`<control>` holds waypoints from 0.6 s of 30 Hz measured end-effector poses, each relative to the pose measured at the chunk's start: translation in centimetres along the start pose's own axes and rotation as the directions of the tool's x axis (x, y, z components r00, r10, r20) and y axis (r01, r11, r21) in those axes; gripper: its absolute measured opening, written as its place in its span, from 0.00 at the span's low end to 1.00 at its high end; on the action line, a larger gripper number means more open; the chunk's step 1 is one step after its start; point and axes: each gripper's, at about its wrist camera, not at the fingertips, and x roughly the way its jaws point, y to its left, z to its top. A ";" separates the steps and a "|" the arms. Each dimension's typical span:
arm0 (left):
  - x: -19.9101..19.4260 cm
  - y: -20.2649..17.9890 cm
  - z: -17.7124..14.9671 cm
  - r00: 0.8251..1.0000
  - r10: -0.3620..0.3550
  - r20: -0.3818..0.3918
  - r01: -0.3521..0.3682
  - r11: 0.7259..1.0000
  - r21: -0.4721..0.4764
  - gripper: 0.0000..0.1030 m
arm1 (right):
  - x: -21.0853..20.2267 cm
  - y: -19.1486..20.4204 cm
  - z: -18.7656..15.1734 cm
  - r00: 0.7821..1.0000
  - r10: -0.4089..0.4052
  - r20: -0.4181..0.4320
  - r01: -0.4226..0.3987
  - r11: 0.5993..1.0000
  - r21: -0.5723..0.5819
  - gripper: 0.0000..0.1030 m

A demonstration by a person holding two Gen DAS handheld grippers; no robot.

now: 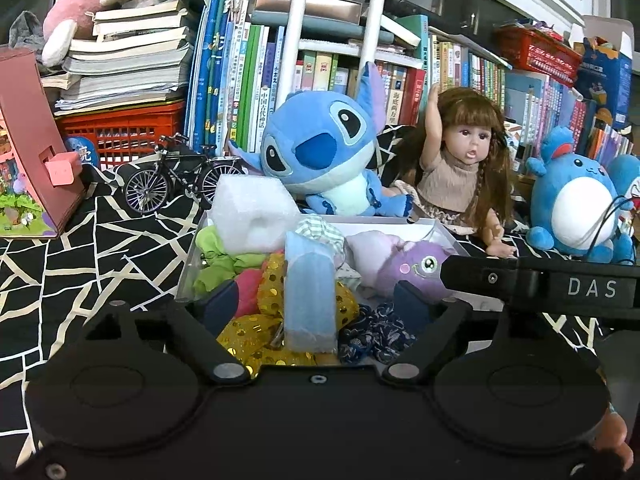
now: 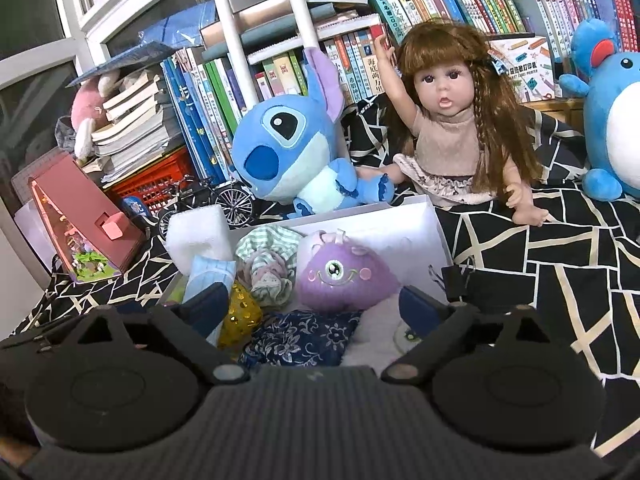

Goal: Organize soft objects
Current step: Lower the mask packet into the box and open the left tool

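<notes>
A white box (image 1: 424, 222) (image 2: 430, 228) on the black-and-white cloth holds soft things: a purple one-eyed plush (image 1: 412, 268) (image 2: 340, 274), a gold sequin pouch (image 1: 264, 332) (image 2: 239, 314), a blue floral cloth (image 1: 376, 334) (image 2: 300, 338), a green cloth (image 1: 220, 258), a striped cloth (image 2: 266, 264), a light blue pack (image 1: 312, 292) (image 2: 210, 276) and white foam (image 1: 252, 212) (image 2: 198, 236). My left gripper (image 1: 316, 304) is open over the box, the blue pack standing between its fingers. My right gripper (image 2: 316, 304) is open above the floral cloth.
A blue Stitch plush (image 1: 320, 152) (image 2: 288, 148), a long-haired doll (image 1: 460, 164) (image 2: 452, 128) and a round blue plush (image 1: 580, 200) (image 2: 616, 120) sit behind the box. A model bicycle (image 1: 180, 176), red crate (image 1: 124, 132), pink house toy (image 1: 32, 148) and books stand at the left and back.
</notes>
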 end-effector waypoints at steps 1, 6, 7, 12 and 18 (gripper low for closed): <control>-0.2 0.0 0.0 1.000 -0.003 0.002 0.003 1.000 0.002 0.83 | -0.2 0.0 0.0 1.000 0.002 0.004 -0.002 1.000 0.000 0.97; -1.4 0.2 0.0 1.000 -0.009 0.012 0.009 1.000 0.002 0.85 | -1.1 -0.2 -0.2 1.000 0.003 0.024 -0.003 1.000 0.002 1.00; -1.6 0.2 0.0 1.000 -0.009 0.015 0.009 1.000 0.003 0.85 | -1.3 -0.2 -0.2 1.000 0.001 0.028 -0.001 1.000 0.001 1.00; -3.0 0.1 -0.2 1.000 -0.009 0.025 0.009 1.000 0.020 0.85 | -2.5 -0.2 -0.5 0.999 -0.003 0.048 0.004 1.000 -0.018 1.00; -4.7 -0.1 -0.8 0.999 -0.019 0.034 0.018 0.999 0.027 0.85 | -4.3 0.1 -1.1 0.997 -0.007 0.081 0.011 0.998 -0.054 1.00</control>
